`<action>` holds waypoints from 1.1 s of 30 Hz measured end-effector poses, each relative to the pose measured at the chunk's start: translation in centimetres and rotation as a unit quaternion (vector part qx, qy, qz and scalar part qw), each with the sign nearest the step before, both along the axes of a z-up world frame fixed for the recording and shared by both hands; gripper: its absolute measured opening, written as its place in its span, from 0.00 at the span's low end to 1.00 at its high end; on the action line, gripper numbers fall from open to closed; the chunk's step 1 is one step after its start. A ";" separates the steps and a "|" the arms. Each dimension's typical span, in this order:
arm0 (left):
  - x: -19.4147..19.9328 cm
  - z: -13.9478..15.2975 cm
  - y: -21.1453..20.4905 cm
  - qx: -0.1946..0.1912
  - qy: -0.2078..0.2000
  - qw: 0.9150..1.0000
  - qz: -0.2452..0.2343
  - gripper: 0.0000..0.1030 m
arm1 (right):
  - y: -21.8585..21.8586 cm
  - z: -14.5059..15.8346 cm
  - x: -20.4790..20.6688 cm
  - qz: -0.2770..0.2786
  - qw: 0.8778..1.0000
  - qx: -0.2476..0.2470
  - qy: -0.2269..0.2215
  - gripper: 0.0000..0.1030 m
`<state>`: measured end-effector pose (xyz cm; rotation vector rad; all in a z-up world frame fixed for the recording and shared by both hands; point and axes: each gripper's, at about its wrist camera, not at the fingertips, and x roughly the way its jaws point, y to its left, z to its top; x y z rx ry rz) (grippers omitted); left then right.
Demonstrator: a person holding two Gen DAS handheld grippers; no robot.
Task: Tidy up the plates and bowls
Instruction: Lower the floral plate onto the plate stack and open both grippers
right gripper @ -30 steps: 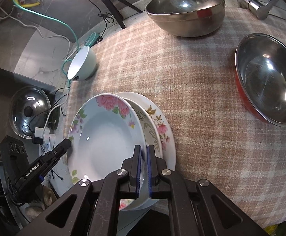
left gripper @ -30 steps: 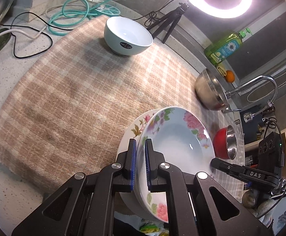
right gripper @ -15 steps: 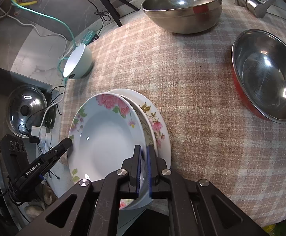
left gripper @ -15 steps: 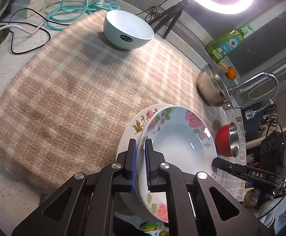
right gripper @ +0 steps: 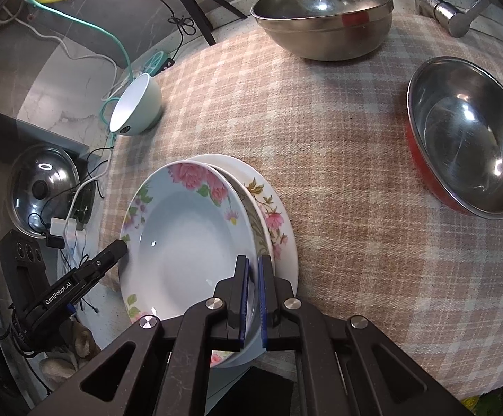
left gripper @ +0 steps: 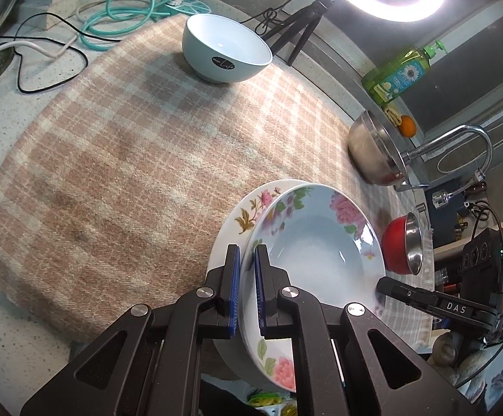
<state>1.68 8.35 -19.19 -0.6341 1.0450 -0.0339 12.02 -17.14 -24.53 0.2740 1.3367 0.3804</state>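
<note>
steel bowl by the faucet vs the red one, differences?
The plain steel bowl is bare metal outside; the red-sided bowl is red outside. The plain steel bowl sits at the plaid cloth's far edge beside the faucet; the red-sided bowl lies nearer the right edge. Both have shiny steel interiors, stand upright, look empty and rest on the cloth.

free: wide bare middle of plaid cloth [left gripper: 120, 159] | near edge: stacked floral plates [right gripper: 189, 242] | far-left corner: pale bowl [left gripper: 227, 52], tripod [left gripper: 300, 31] behind | far edge: steel bowl [right gripper: 324, 17], faucet [right gripper: 452, 14] | right edge: red-sided steel bowl [right gripper: 466, 135] | off left edge: cables [left gripper: 43, 48]
</note>
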 end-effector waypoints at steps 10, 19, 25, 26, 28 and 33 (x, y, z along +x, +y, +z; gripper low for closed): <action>0.2 0.0 0.0 0.002 0.001 1.000 -0.016 0.06 | 0.2 0.0 -0.1 0.005 1.000 -0.002 -0.004 0.08; -0.3 0.1 0.3 0.012 0.007 1.000 -0.019 0.13 | -0.3 0.4 -0.3 0.001 1.000 -0.005 -0.015 0.08; -0.8 1.2 0.9 0.021 -0.002 1.000 -0.016 0.13 | -1.3 1.6 -1.1 -0.003 0.999 -0.009 -0.039 0.08; -1.0 1.5 1.0 0.021 -0.004 1.000 -0.016 0.13 | -1.4 1.9 -1.3 -0.003 0.999 -0.013 -0.046 0.08; -1.0 1.9 1.0 0.023 -0.007 1.000 -0.017 0.13 | -1.9 2.2 -1.7 -0.005 0.998 -0.016 -0.055 0.08; -1.1 3.0 0.7 0.033 -0.016 0.999 -0.022 0.13 | -3.4 3.1 -2.7 -0.020 0.996 -0.022 -0.080 0.08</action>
